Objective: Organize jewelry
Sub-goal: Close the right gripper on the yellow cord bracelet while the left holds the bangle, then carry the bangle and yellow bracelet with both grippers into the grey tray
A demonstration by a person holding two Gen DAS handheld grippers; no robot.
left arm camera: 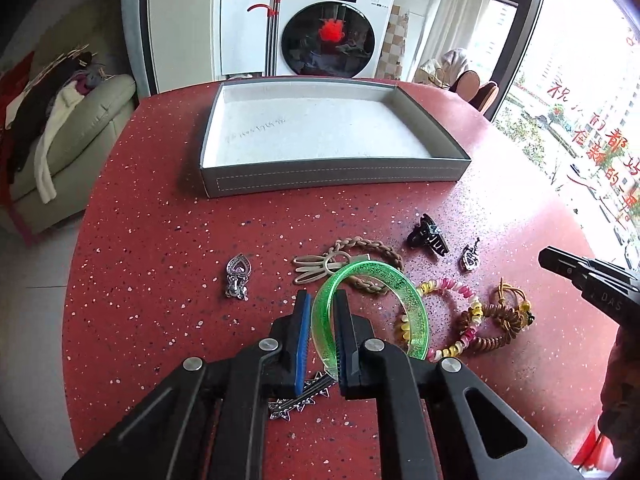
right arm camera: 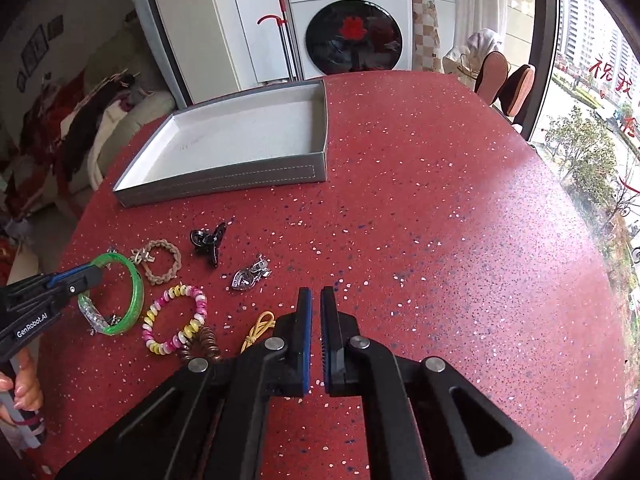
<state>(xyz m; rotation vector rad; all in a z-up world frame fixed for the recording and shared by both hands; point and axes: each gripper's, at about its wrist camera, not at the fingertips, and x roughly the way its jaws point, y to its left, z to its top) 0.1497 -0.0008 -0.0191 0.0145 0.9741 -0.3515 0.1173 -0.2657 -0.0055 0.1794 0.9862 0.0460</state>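
Observation:
My left gripper (left arm camera: pixel 323 299) is shut on the rim of a green glitter bangle (left arm camera: pixel 400 286), one finger inside the ring and one outside; the bangle also shows in the right wrist view (right arm camera: pixel 134 280). An empty grey tray with white lining (left arm camera: pixel 332 176) stands at the far side of the red table. Loose on the table lie a braided tan band (left arm camera: pixel 372 250), a black claw clip (left arm camera: pixel 428 236), a silver heart pendant (left arm camera: pixel 237 274), a pink-yellow bead bracelet (right arm camera: pixel 176 322) and a silver charm (right arm camera: pixel 250 276). My right gripper (right arm camera: pixel 316 294) is nearly closed and empty above bare table.
A star-studded silver clip (left arm camera: pixel 300 396) lies under my left gripper. A brown coil tie with gold cord (left arm camera: pixel 506 312) sits right of the bracelet. A washing machine (left arm camera: pixel 332 24) and sofa (left arm camera: pixel 72 132) stand beyond the table. Windows are on the right.

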